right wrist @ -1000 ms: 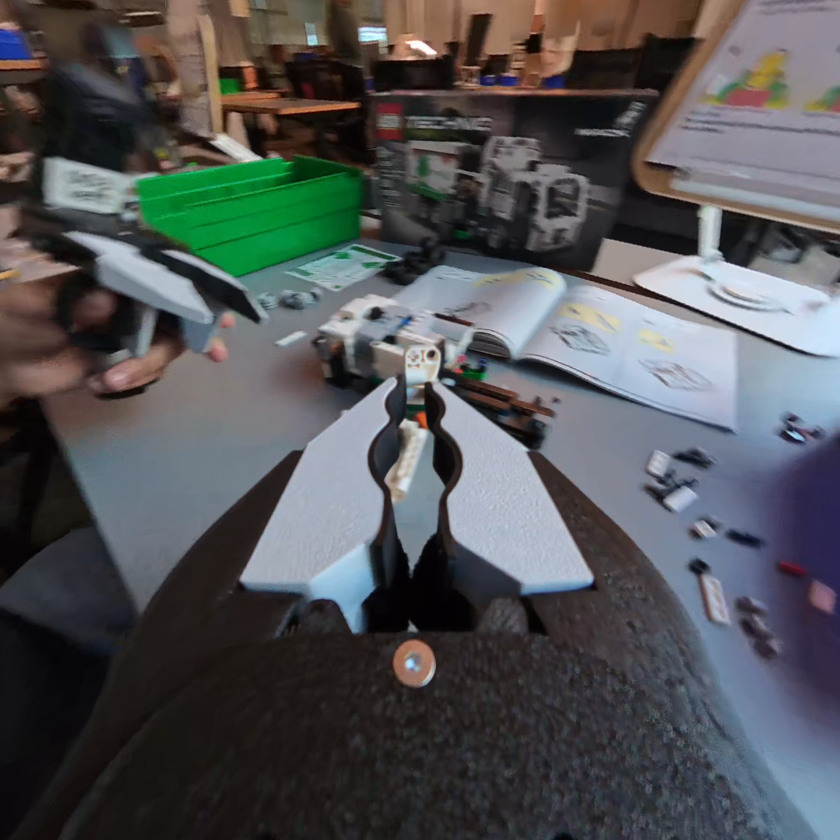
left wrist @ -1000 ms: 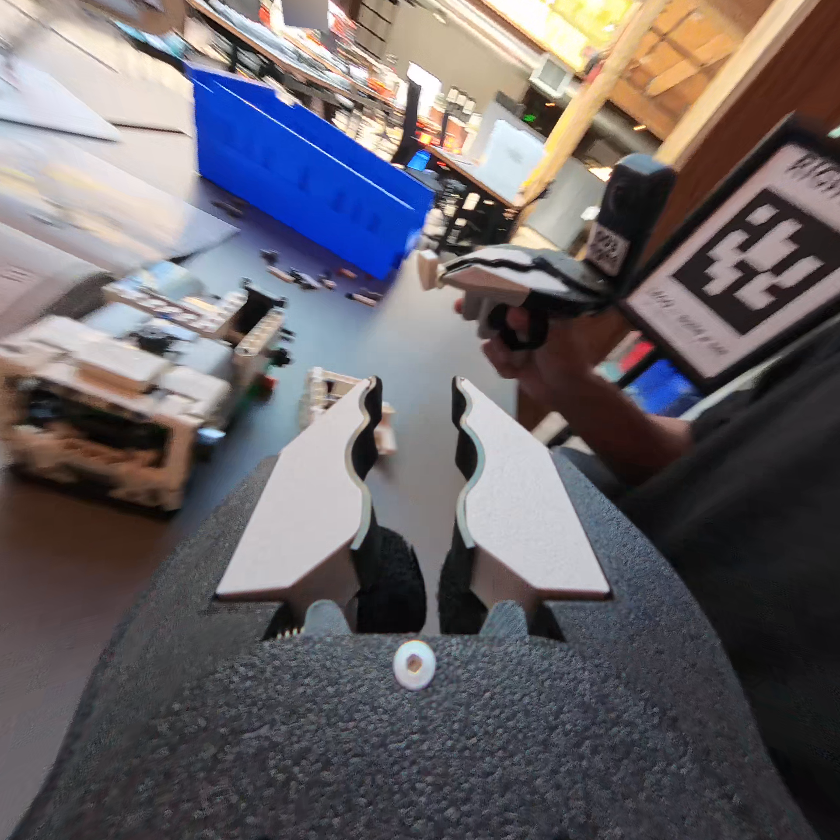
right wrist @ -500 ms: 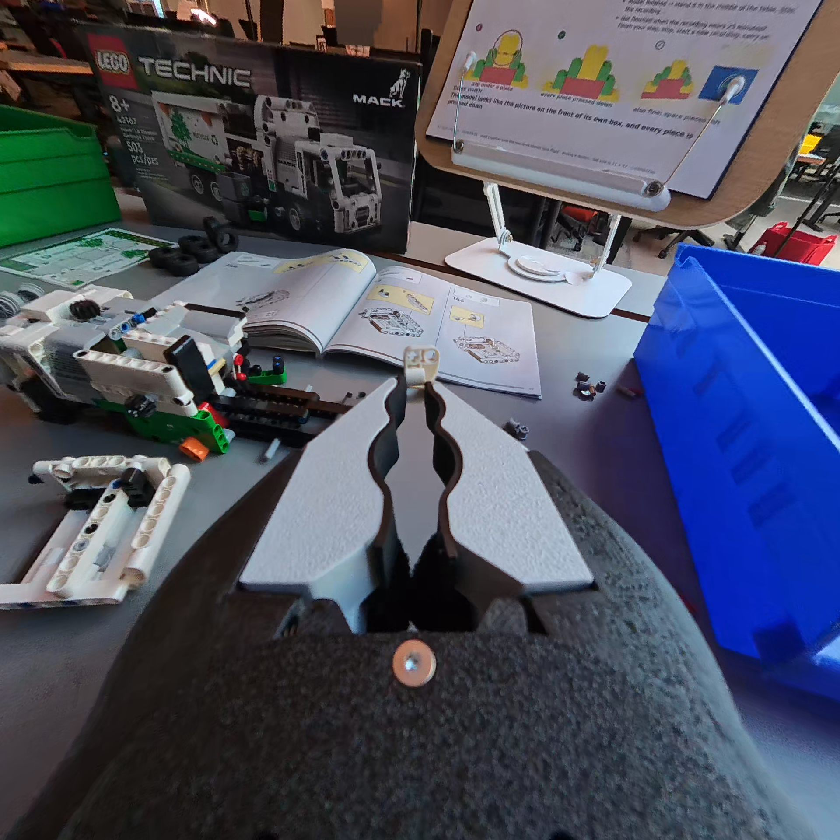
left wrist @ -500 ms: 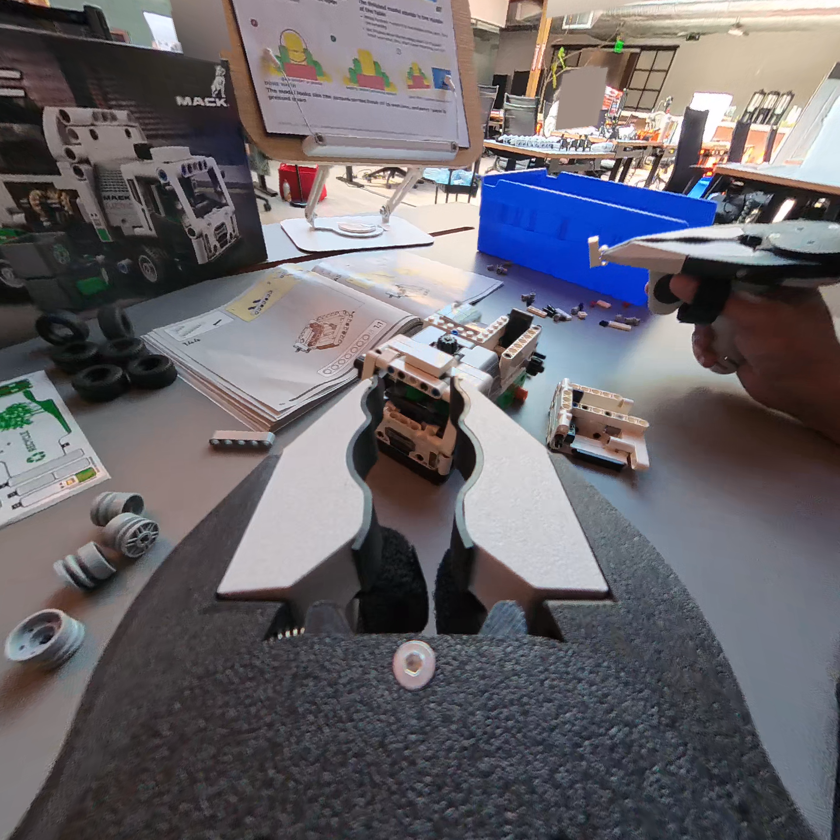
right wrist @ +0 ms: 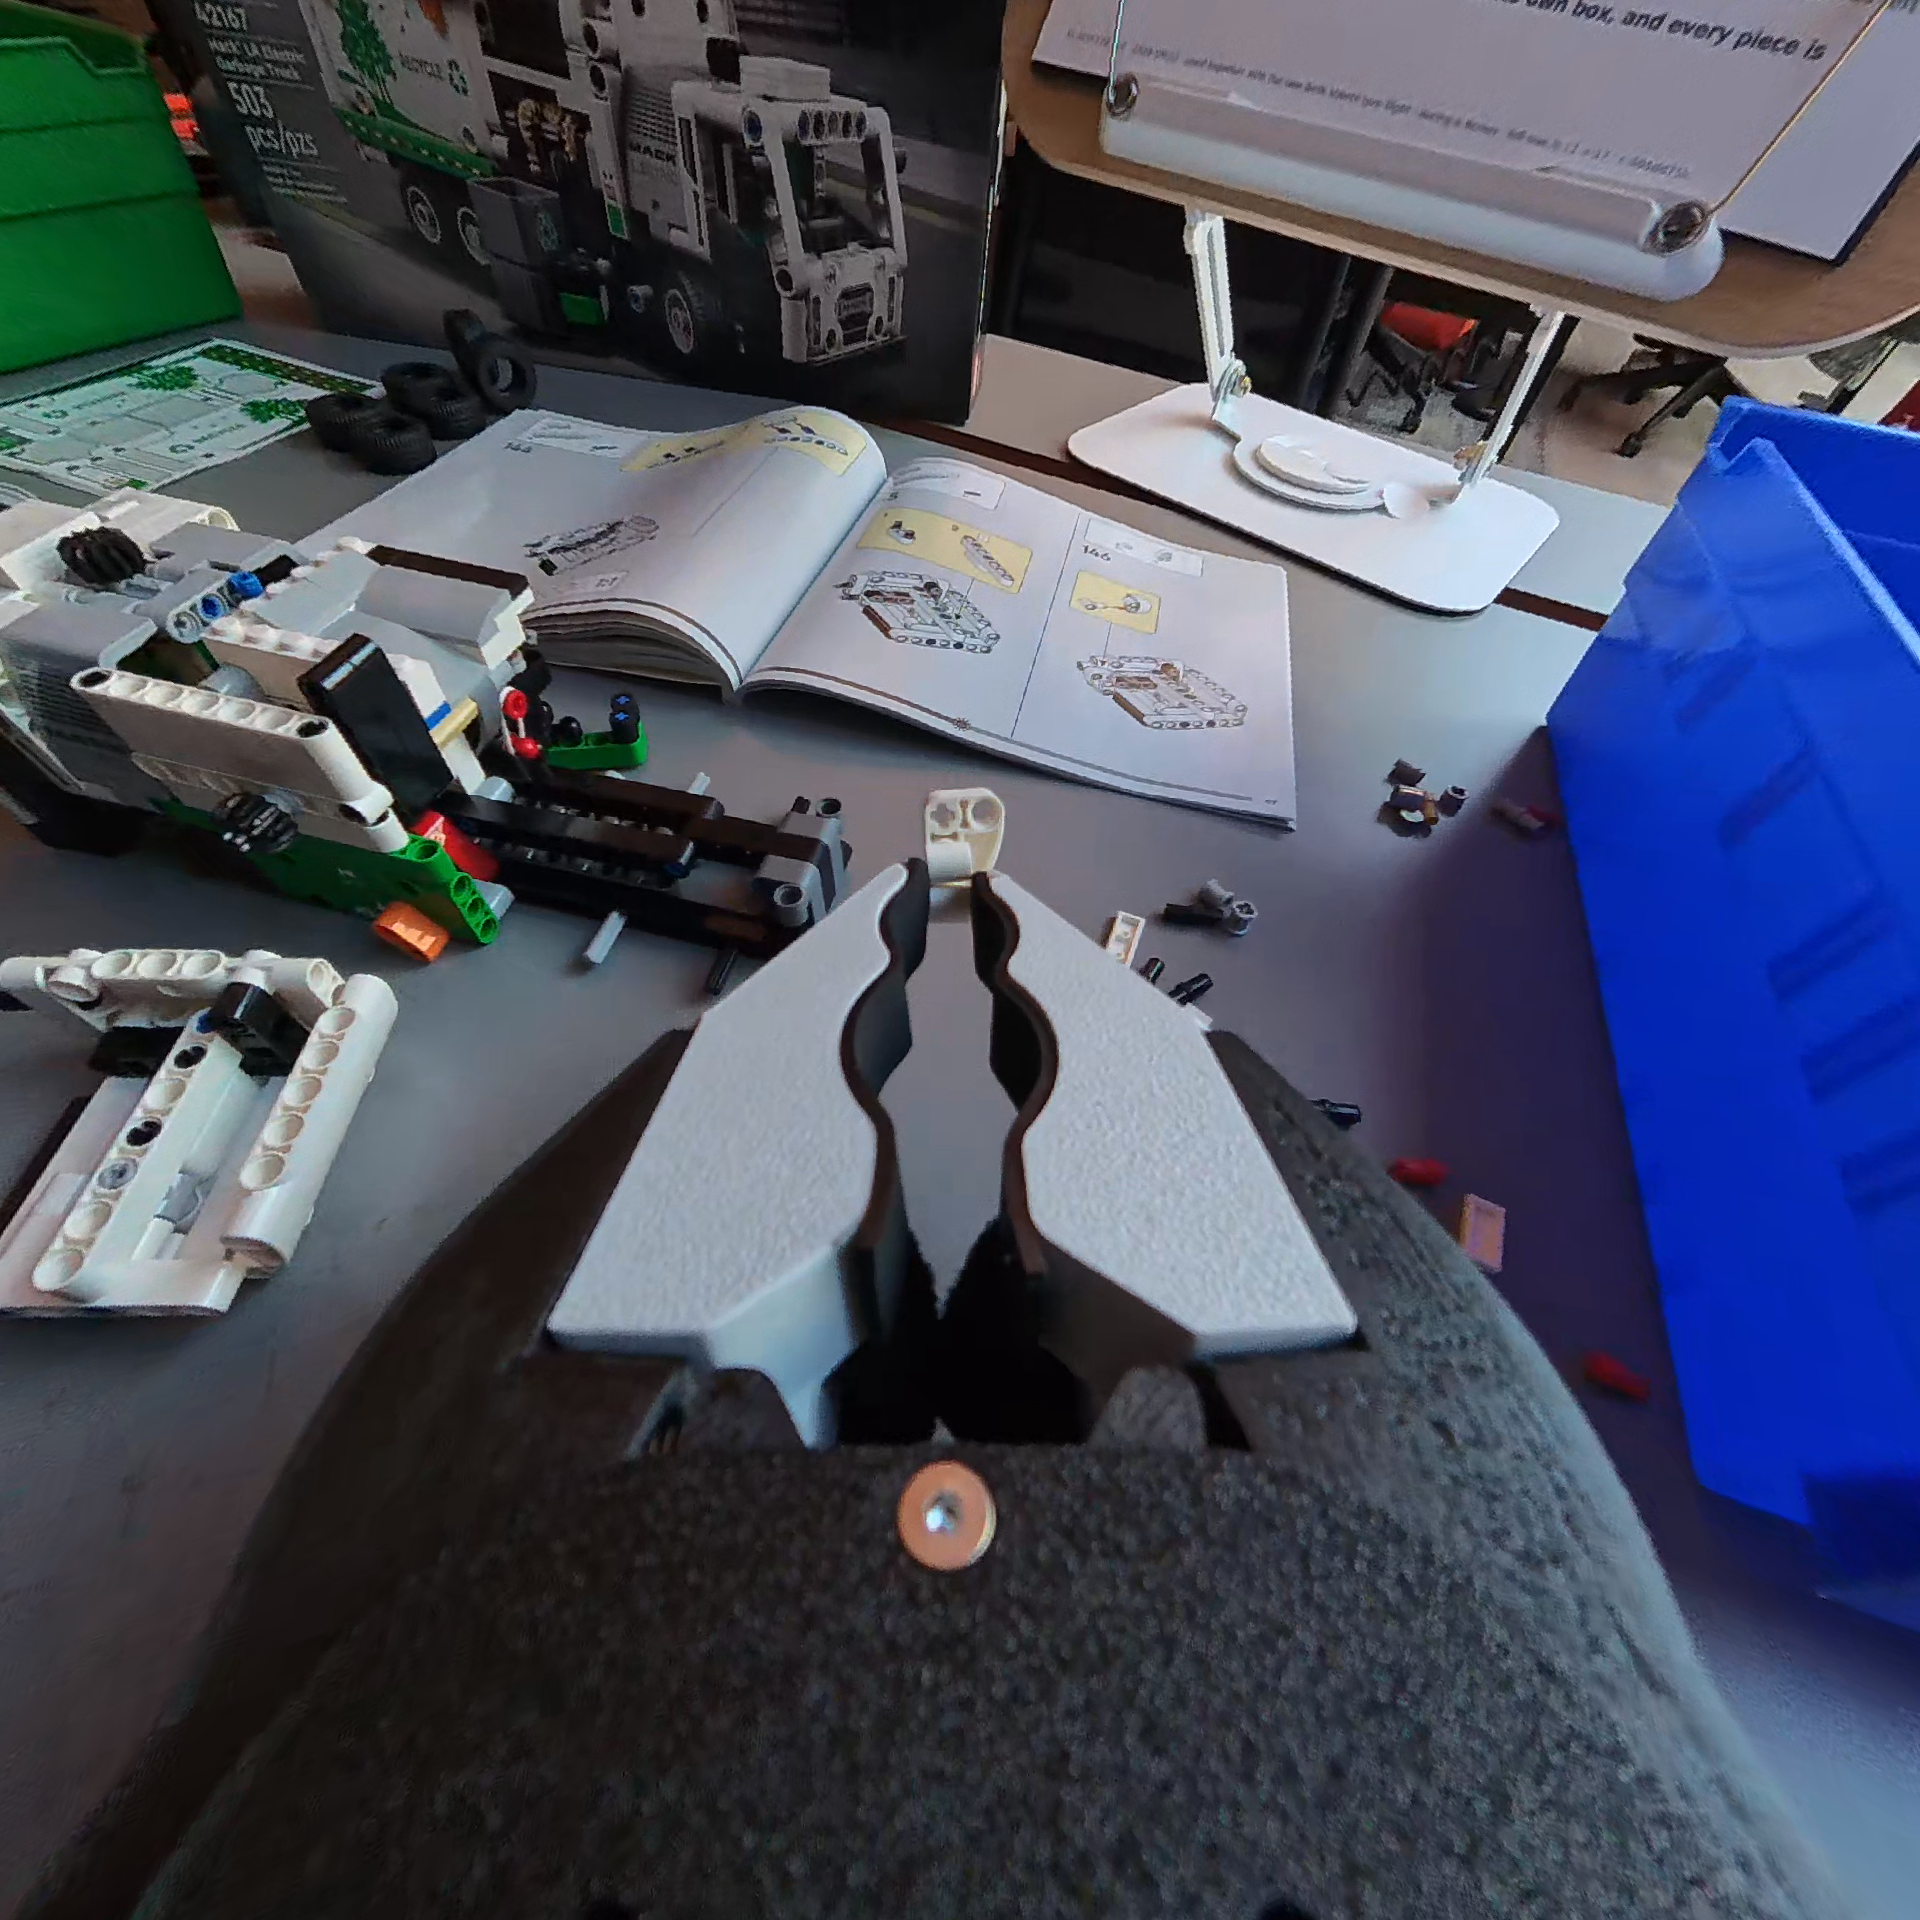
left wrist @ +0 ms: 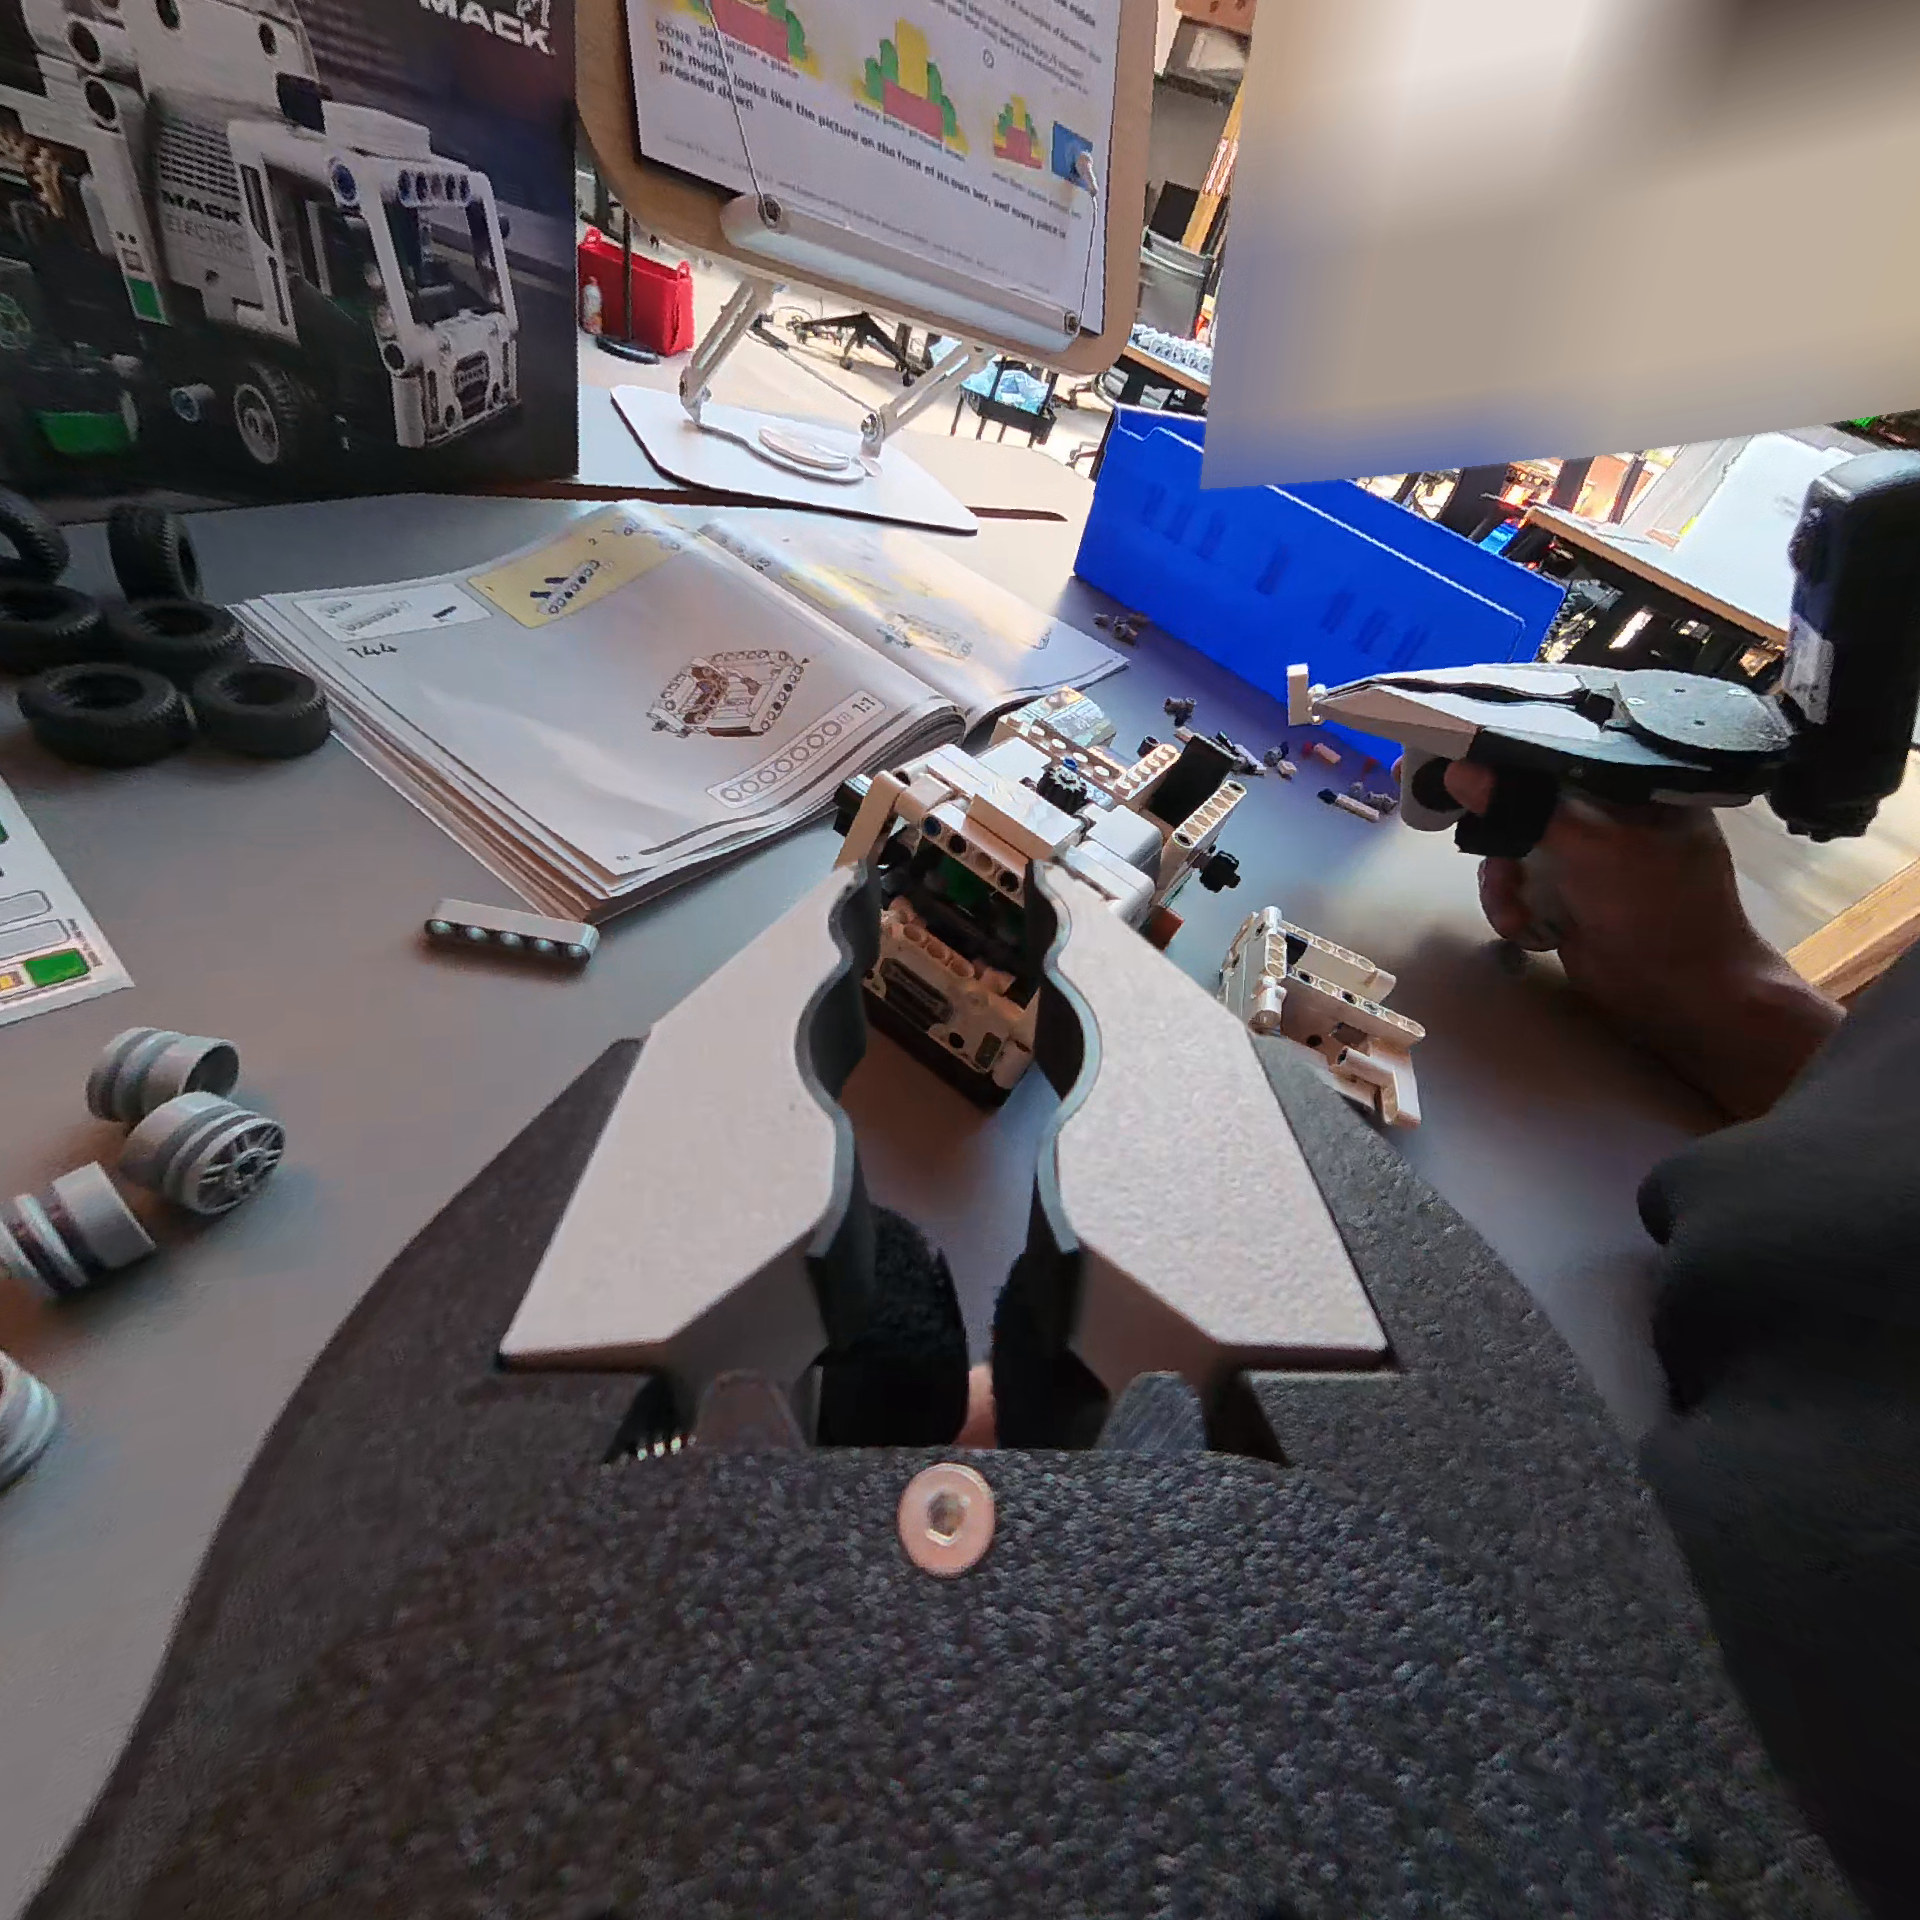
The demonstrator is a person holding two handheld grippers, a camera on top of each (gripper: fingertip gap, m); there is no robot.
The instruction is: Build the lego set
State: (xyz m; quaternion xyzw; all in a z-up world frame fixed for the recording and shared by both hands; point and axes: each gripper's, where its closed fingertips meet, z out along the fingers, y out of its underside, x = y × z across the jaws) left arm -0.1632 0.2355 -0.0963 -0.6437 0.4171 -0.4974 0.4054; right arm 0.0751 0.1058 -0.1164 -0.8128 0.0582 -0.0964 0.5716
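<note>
White connector (right wrist: 961,831): pinched in my right gripper (right wrist: 948,883), raised for fitting.
Left gripper (left wrist: 945,914): spread, straddling truck chassis (left wrist: 1023,862) without gripping.

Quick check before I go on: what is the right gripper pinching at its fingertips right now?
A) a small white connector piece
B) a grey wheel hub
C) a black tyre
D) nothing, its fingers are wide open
A: in the right wrist view the right gripper is closed on a small white connector piece that sticks out past its tips, and the left wrist view shows the same piece at the tip of that gripper.
</note>
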